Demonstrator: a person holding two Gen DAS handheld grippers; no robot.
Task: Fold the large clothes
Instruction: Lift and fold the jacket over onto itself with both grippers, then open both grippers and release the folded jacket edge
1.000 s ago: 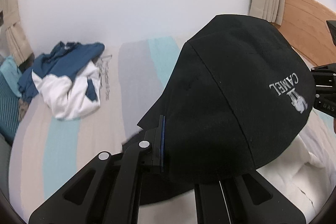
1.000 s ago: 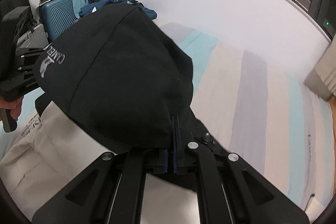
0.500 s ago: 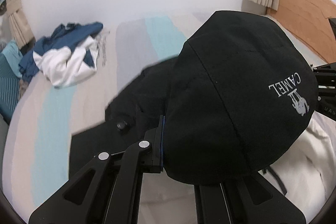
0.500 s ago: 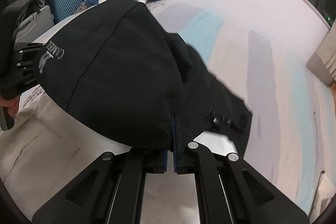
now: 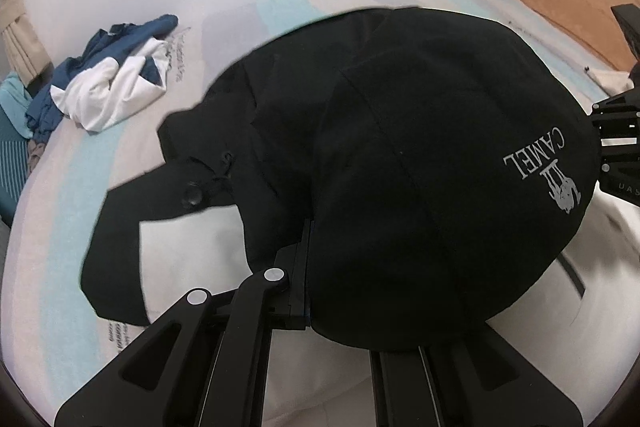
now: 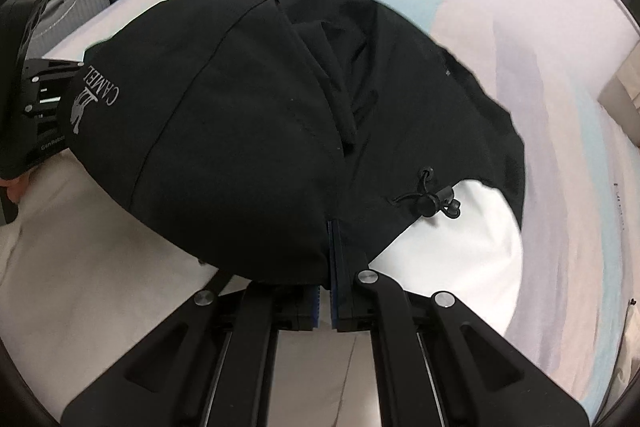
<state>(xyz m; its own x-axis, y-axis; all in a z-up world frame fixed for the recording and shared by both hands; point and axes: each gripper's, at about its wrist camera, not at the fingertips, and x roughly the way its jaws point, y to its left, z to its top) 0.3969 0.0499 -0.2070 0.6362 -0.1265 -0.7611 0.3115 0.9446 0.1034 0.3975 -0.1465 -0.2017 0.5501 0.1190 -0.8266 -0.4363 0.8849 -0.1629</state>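
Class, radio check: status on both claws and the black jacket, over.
Left claw and right claw both shut on black jacket. Hood held up over striped bed. Blue-and-white clothes pile lies apart, not obstructing.

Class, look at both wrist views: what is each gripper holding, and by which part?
Both hold the black jacket: the left gripper and right gripper each pinch the hood's edge.

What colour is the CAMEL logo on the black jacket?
Light grey on the black jacket; logo clearest in left wrist view.
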